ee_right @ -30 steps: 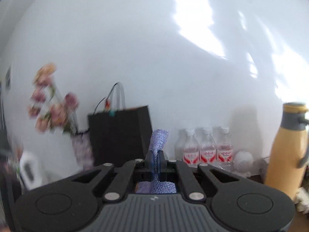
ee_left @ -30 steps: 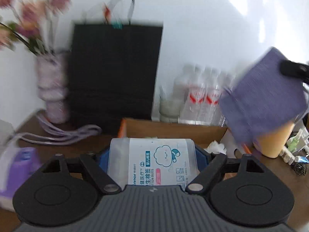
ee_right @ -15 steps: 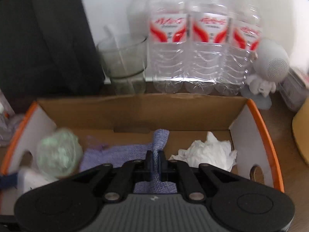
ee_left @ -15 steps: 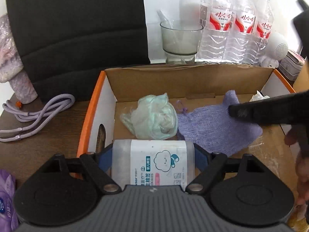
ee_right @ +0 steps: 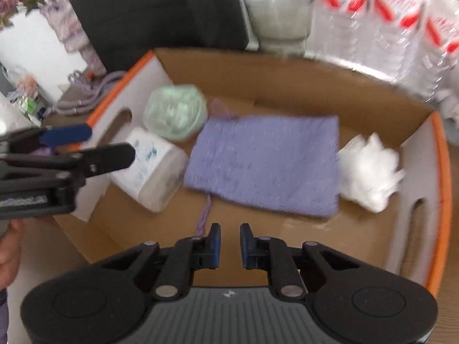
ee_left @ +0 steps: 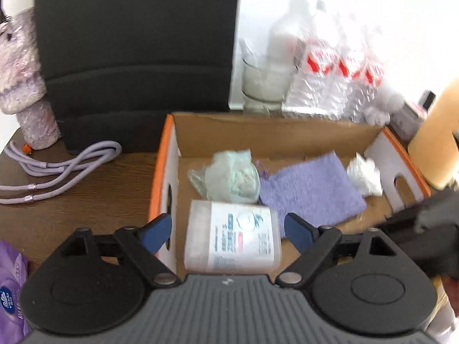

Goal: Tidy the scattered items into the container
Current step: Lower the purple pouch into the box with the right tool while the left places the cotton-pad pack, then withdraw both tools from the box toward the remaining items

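While the left tongs (ee_left: 228, 229) hang over the near-left corner of the box (ee_left: 275, 132), their jaws are opening and stand wide on both sides of the swab tub (ee_left: 232, 238), whose sides they do not press. The tub lies inside the box, at 6 o'clock from the green wad (ee_left: 229, 177) and just beside the left wall.

The right tongs (ee_right: 230, 242) have a small gap between the blue pads, which is closing, and nothing is between them. The cloth (ee_right: 266, 163) lies flat on the box floor at 12 o'clock from them, apart from the pads. A loose thread of it reaches down near the left pad. At 3 o'clock from the cloth sits the tissue (ee_right: 370, 169), close to the right wall.

In the right wrist view the left tongs (ee_right: 86, 143) come in from 9 o'clock and cover part of the tub (ee_right: 152, 169).

Behind the box stand a black bag (ee_left: 137, 43), a glass (ee_left: 266, 80) and water bottles (ee_left: 338, 74). A purple cord (ee_left: 66, 169) lies on the table (ee_left: 86, 200) at 9 o'clock from the box, and a yellow flask (ee_left: 436, 132) stands at 3 o'clock.
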### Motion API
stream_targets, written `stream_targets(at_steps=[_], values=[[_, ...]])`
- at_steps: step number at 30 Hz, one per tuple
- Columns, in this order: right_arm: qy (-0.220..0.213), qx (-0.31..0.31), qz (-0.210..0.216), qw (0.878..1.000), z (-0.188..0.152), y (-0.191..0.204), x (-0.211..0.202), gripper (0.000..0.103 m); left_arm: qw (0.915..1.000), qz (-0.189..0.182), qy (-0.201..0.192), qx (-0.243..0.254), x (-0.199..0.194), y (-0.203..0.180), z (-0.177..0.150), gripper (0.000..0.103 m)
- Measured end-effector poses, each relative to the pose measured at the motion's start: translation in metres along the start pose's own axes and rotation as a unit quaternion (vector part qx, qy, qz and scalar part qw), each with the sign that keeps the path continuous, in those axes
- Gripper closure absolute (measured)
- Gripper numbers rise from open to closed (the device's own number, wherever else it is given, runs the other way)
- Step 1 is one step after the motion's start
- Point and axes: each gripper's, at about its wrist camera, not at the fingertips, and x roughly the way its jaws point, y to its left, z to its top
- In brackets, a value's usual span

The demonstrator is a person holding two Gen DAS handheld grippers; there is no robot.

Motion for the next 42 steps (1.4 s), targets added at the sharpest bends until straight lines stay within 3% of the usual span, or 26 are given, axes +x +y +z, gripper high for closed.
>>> stream_targets(at_steps=[1,4,10,12,15,20,29,32,38,40,42], values=[[-0.005,0.009,0.005,1.000,0.004,0.001,0.001,0.088,0.9999,0.005,0.002,0.012,0.002,-0.003,-0.002,0.017],[-0.008,0.038,0.013,0.999,0.021,0.003,0.009,0.089,0.9993,0.009,-0.003,0.036,0.003,-0.010,-0.009,0.017],[-0.033,0.058,0.010,0.998,0.042,0.005,0.017,0.088,0.9995,0.012,-0.017,0.024,-0.010,-0.006,-0.009,0.021],[-0.045,0.053,0.016,0.997,0.040,0.003,0.007,0.087,0.9994,-0.009,-0.028,0.017,-0.021,-0.003,-0.010,0.021],[-0.055,0.035,0.006,0.998,0.033,-0.002,-0.014,0.087,0.9989,-0.037,-0.019,0.021,-0.021,-0.010,-0.011,0.036],[-0.051,0.043,-0.032,0.997,0.005,-0.025,-0.029,0.085,0.9987,0.007,-0.022,0.045,0.002,-0.035,-0.011,0.041],[-0.045,0.028,-0.067,0.996,-0.033,-0.034,-0.031,0.083,0.9964,0.065,-0.042,0.036,0.012,-0.028,-0.009,0.044],[-0.048,0.036,-0.065,0.996,-0.036,-0.036,-0.033,0.083,0.9963,0.071,-0.037,0.030,0.006,-0.020,-0.005,0.044],[-0.071,0.051,-0.047,0.995,-0.038,-0.036,-0.049,0.077,0.9963,0.049,-0.055,-0.043,-0.037,0.013,0.010,0.037],[-0.081,0.054,-0.047,0.994,-0.037,-0.033,-0.059,0.071,0.9958,0.042,-0.059,-0.055,-0.051,0.017,0.014,0.023],[-0.092,0.052,-0.052,0.993,-0.039,-0.028,-0.074,0.066,0.9959,0.034,-0.060,-0.059,-0.063,0.016,0.012,0.015]])
